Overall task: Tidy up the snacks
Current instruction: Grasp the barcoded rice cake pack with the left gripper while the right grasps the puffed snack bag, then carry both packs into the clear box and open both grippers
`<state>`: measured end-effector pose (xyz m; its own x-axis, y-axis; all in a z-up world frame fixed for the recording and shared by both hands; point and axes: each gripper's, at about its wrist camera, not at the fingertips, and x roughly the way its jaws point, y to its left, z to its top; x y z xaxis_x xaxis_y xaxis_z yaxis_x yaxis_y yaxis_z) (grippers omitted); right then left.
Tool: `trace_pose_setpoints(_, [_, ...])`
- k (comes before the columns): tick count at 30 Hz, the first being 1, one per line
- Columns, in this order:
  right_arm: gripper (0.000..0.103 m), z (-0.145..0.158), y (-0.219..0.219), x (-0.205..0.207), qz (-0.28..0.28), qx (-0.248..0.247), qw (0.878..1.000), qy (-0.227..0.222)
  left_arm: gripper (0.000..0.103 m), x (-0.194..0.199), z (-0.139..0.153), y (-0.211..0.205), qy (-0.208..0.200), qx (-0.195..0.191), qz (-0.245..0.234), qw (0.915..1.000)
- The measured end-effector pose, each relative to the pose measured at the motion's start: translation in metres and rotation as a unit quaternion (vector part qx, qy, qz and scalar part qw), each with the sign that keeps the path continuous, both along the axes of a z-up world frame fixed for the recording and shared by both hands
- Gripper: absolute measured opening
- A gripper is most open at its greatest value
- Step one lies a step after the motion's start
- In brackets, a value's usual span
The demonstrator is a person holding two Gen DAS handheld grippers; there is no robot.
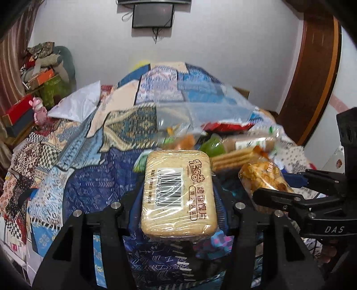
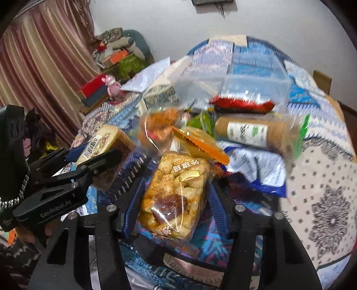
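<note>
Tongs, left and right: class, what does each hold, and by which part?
Left tongs: the wrapped biscuit pack, gripped across its long sides. Right tongs: the clear bag of puffed snacks, pinched across its sides.

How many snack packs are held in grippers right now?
2. The left gripper clamps the barcoded bread-slice pack; the right gripper clamps the puffed rice-cracker bag. Other snacks sit in the clear bag, some possibly hidden.

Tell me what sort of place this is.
Probably a bedroom at home: a patchwork quilt covers what looks like a bed, striped curtains hang at the side, a dark screen hangs on the wall, and boxes are piled in the corner.
</note>
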<state>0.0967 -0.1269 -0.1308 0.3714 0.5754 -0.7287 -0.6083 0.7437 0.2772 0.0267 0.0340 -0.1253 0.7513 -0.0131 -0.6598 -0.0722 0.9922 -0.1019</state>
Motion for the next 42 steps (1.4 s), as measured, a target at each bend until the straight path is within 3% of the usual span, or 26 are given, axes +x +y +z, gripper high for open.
trace_pose_setpoints(11, [0.053, 0.038, -0.024, 0.001, -0.031, 0.030, 0.998, -0.048, 0.054, 0.012, 0.028, 0.001, -0.034, -0.015, -0.004, 0.9993])
trace_pose_setpoints(24, [0.053, 0.065, -0.043, 0.053, -0.073, 0.032, 0.993, -0.092, 0.055, 0.077, 0.063, 0.006, -0.065, -0.003, -0.013, 0.9978])
trace_pose_setpoints(34, [0.053, 0.080, -0.031, 0.105, -0.074, 0.034, 0.990, -0.112, 0.055, 0.150, 0.065, 0.011, -0.051, -0.006, -0.014, 0.9986])
trace_pose_setpoints(42, [0.053, 0.074, -0.018, 0.149, -0.074, 0.021, 0.991, -0.105, 0.055, 0.203, 0.054, 0.021, -0.031, -0.007, -0.007, 0.9995])
